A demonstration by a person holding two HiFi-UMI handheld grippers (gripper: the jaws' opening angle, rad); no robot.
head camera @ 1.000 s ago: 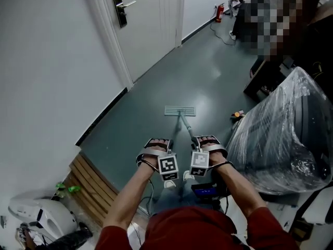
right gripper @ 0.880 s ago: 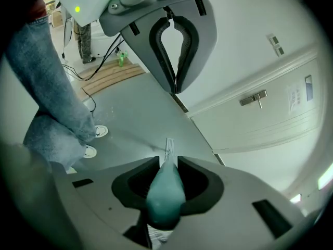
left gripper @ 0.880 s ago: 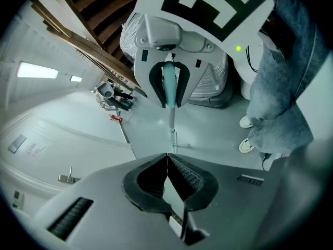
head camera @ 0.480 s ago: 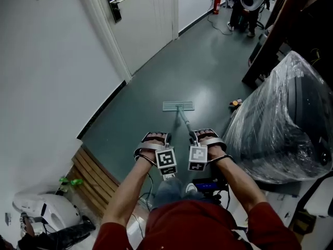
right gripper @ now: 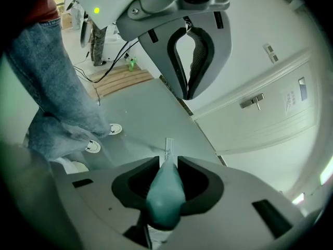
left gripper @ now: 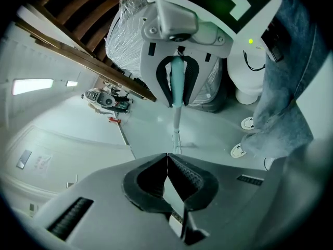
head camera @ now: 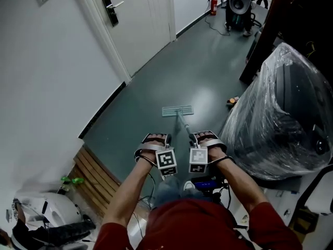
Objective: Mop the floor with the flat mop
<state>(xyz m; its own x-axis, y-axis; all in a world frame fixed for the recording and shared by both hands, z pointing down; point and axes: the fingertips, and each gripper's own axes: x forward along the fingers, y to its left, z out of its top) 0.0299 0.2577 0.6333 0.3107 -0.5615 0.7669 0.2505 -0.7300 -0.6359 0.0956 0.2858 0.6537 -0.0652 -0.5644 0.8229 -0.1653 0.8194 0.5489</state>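
Flat mop head (head camera: 177,111) drawn slightly nearer, right tool (right gripper: 166,162) clamped on mop handle (right gripper: 164,197), left tool (left gripper: 167,158) closed, empty.

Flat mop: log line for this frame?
right gripper: shut on teal mop handle; left gripper: shut, empty; pale rectangular mop head: on grey-green floor

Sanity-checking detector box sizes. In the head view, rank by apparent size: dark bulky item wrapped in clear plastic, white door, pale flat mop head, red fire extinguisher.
1. dark bulky item wrapped in clear plastic, which is also nearest the camera
2. white door, cropped by the frame
3. pale flat mop head
4. red fire extinguisher, far down the corridor
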